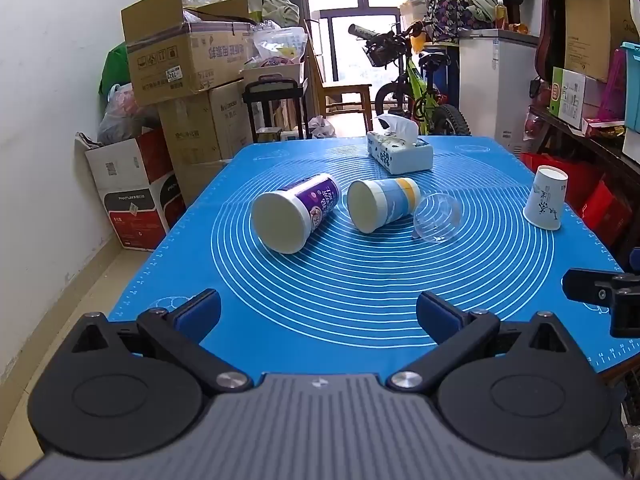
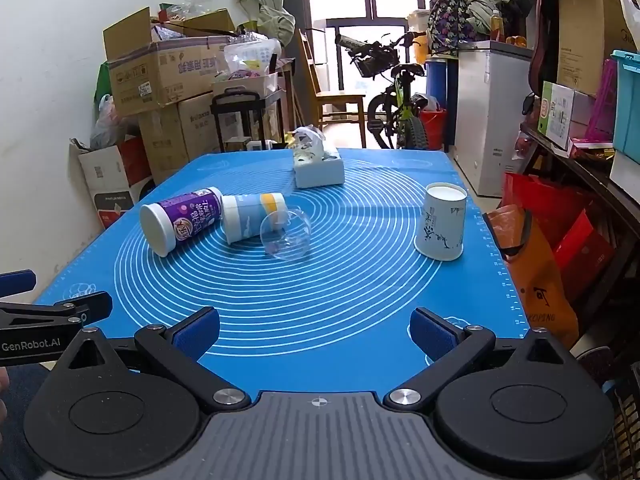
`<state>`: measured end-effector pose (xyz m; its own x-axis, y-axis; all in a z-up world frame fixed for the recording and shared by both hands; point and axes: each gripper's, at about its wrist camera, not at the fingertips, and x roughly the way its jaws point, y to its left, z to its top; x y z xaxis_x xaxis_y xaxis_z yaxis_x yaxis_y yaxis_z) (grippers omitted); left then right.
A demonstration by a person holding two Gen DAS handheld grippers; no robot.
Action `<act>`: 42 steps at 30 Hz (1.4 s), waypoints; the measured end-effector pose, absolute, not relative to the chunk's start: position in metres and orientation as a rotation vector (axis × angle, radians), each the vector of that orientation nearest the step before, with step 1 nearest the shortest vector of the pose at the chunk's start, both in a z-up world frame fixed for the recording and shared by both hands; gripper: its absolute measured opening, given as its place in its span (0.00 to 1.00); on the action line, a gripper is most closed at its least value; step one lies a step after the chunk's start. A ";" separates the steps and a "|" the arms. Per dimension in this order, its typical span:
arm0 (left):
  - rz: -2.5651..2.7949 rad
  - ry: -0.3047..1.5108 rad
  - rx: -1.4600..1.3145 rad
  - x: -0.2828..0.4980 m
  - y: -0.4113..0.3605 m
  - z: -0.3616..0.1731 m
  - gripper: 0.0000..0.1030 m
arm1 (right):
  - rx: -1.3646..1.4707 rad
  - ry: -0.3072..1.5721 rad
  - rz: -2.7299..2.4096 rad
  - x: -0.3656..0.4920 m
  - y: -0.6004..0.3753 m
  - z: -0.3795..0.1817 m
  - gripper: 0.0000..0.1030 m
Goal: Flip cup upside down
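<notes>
A white paper cup with a dark branch print stands upside down at the right of the blue mat; it also shows in the right wrist view. A purple-labelled cup and a blue-and-yellow cup lie on their sides mid-mat, bases toward me. A clear plastic cup lies beside them. My left gripper and right gripper are open and empty above the mat's near edge.
A tissue box sits at the far end of the mat. Cardboard boxes stack along the left wall. A bicycle, a white freezer and cluttered shelves stand behind and to the right.
</notes>
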<state>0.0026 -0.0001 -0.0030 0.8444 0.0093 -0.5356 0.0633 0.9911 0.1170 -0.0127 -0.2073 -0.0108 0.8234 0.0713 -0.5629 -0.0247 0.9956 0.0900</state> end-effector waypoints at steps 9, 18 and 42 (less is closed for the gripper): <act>-0.033 0.558 0.140 0.002 -0.003 -0.003 0.99 | 0.081 0.602 0.050 -0.015 -0.207 -0.007 0.98; -0.043 0.558 0.142 0.002 -0.006 -0.002 0.99 | 0.084 0.608 0.042 -0.013 -0.208 -0.010 0.98; -0.055 0.554 0.148 -0.001 -0.009 0.000 0.99 | 0.089 0.605 0.039 -0.014 -0.210 -0.010 0.98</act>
<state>-0.0008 -0.0088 0.0004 0.8492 -0.0123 -0.5280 0.0920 0.9879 0.1250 -0.0138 -0.2099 -0.0099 0.8219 0.0626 -0.5662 -0.0106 0.9954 0.0947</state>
